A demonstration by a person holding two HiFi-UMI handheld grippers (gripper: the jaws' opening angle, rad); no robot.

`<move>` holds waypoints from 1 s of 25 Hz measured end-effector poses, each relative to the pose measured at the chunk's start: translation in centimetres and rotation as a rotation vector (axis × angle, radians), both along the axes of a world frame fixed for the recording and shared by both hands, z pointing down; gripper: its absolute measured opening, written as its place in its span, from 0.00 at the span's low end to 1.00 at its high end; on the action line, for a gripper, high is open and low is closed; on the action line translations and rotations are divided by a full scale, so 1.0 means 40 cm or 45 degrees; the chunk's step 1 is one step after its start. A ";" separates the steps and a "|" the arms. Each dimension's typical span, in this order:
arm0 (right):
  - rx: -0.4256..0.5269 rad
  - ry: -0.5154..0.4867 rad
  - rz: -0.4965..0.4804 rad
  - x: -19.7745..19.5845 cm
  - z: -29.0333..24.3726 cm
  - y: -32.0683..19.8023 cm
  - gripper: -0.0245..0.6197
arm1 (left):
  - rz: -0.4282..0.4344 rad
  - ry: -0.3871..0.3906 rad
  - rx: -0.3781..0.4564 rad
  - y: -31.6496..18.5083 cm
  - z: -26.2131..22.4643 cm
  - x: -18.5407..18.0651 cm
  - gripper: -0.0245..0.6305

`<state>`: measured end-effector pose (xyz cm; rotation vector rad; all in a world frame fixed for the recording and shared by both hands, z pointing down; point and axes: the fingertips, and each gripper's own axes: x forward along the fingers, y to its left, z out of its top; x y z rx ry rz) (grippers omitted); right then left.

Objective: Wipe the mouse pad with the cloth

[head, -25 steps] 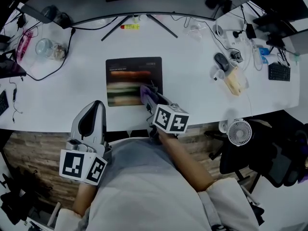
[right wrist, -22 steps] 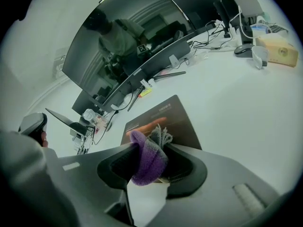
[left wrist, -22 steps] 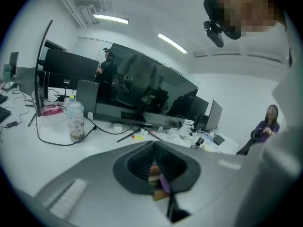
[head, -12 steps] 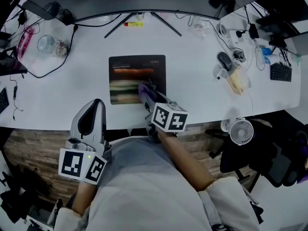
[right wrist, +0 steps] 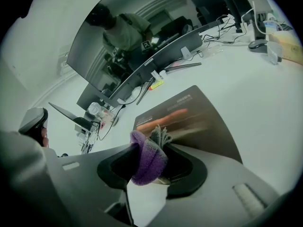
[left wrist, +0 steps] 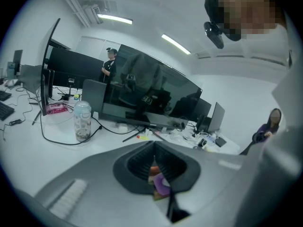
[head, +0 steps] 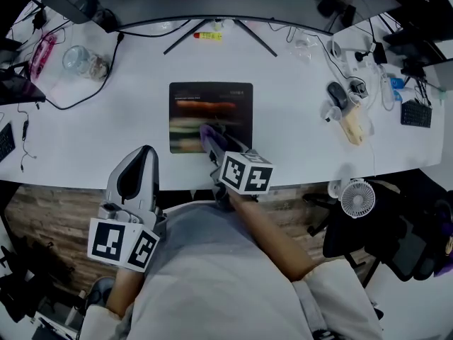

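The right gripper (head: 212, 144) is clamped on a purple and grey cloth (head: 207, 131), which bulges out between its jaws in the right gripper view (right wrist: 147, 159). The cloth's tip sits over the near right part of the mouse pad (head: 210, 108); whether it presses on the surface cannot be told. The pad is dark with blurred orange and pale bands, and lies flat in the middle of the white desk (head: 283, 140). The left gripper (head: 145, 154) has its jaws together with nothing held, and hovers at the desk's near edge, left of the pad and apart from it. In the left gripper view (left wrist: 154, 162) only a thin slit shows between the jaws. Farther out, a glass jar (head: 75, 59) stands at the desk's far left, a yellow marker (head: 209, 35) lies by the monitor stand behind the pad, and a mouse (head: 336, 94) sits well to the right. A small fan (head: 355, 198) is beyond the desk's near right edge.
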<state>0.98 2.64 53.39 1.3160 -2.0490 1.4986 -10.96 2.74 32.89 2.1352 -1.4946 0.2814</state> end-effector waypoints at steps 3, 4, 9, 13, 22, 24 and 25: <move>-0.003 -0.007 -0.015 -0.022 0.000 -0.003 0.29 | -0.011 -0.003 -0.003 0.001 0.001 -0.014 0.04; -0.003 -0.010 -0.020 -0.029 0.000 -0.005 0.28 | -0.014 -0.005 -0.004 0.002 0.003 -0.017 0.04; -0.012 -0.015 -0.040 -0.054 0.002 -0.008 0.29 | -0.026 -0.004 -0.010 0.005 0.005 -0.036 0.04; -0.018 -0.024 -0.061 -0.090 0.000 -0.010 0.29 | -0.034 -0.005 -0.006 0.000 -0.002 -0.065 0.04; -0.025 -0.027 -0.128 -0.155 -0.003 -0.017 0.29 | -0.070 0.000 0.001 -0.011 -0.006 -0.100 0.04; -0.025 -0.034 -0.133 -0.166 -0.003 -0.018 0.28 | -0.066 0.007 -0.008 -0.010 -0.004 -0.103 0.04; -0.025 -0.037 -0.137 -0.170 -0.003 -0.019 0.28 | -0.066 0.014 -0.014 -0.009 -0.003 -0.105 0.04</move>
